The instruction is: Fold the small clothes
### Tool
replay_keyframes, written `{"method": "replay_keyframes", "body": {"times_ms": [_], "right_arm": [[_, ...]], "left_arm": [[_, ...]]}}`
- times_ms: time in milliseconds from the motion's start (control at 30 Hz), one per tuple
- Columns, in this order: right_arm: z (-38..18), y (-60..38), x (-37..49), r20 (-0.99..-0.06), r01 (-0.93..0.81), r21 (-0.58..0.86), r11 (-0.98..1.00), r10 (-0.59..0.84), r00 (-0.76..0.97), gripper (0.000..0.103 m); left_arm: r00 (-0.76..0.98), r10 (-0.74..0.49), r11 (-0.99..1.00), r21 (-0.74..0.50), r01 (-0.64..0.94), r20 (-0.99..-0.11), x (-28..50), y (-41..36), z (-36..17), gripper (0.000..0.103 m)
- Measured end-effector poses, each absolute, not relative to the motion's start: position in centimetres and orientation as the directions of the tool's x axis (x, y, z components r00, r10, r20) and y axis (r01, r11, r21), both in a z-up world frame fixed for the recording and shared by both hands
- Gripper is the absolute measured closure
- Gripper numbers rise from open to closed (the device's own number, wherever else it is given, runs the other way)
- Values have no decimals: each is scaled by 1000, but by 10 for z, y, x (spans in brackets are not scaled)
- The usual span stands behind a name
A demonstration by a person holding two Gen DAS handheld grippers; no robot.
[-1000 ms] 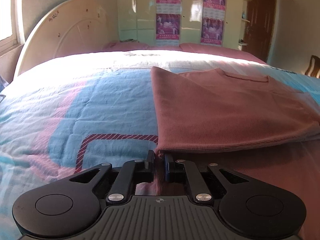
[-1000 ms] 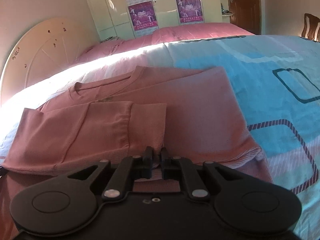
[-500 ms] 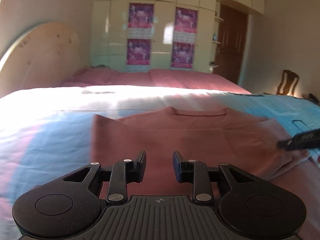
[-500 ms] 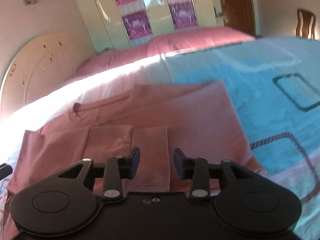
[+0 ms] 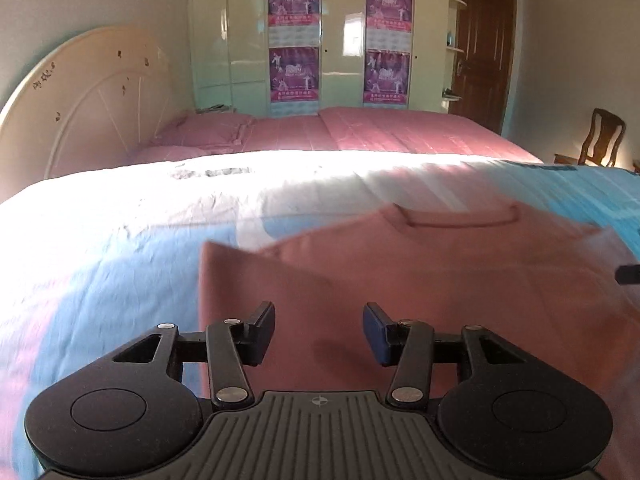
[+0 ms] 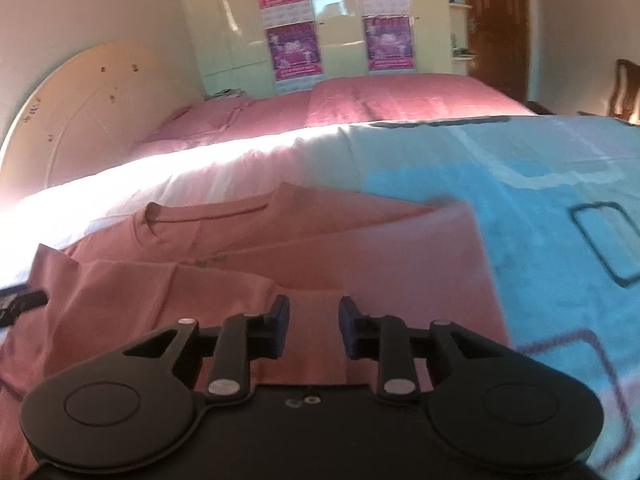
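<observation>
Over bed | left gripper (image 5: 319, 334) jaws just widened, empty | right gripper (image 6: 313, 328) jaws parted, empty | shirt (image 6: 360, 248) edges flat

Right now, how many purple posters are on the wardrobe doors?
4. Upper left poster above lower left poster on one door; upper right poster above lower right poster on another door. None looks hidden.

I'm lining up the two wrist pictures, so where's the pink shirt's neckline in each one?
Left wrist view: the neckline sits right of centre, mid-height, at the shirt's far edge.
Right wrist view: the neckline sits left of centre, mid-height.
Shared landmark: the purple posters on the wardrobe.
</observation>
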State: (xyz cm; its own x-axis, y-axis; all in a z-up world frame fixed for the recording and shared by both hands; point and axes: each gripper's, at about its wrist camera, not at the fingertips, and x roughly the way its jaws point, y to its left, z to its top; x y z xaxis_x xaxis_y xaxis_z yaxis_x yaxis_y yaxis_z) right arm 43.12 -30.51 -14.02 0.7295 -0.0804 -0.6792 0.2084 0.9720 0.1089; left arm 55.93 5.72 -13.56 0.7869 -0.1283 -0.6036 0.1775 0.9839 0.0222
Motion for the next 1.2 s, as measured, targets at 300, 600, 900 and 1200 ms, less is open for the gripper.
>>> {"method": "replay_keyframes", "body": {"times_ms": [300,600,900,1200], "right_arm": [[-155,-317,465,-703,296,30,955,-190,685,72],[-154,-236,490,-687,40,89,995,32,726,73],[-151,-232,483,-706,120,69,990,-37,707,67],[-162,-208,456,-725,31,31,999,1,689,69]], "left_arm": [[767,-88,994,-11,105,-636,598,87,-150,54],[749,-51,995,35,98,-661,624,77,-161,43],[807,-141,983,18,185,-573,565,51,-143,42],[782,-192,977,-43,207,-593,510,31,-166,39]]}}
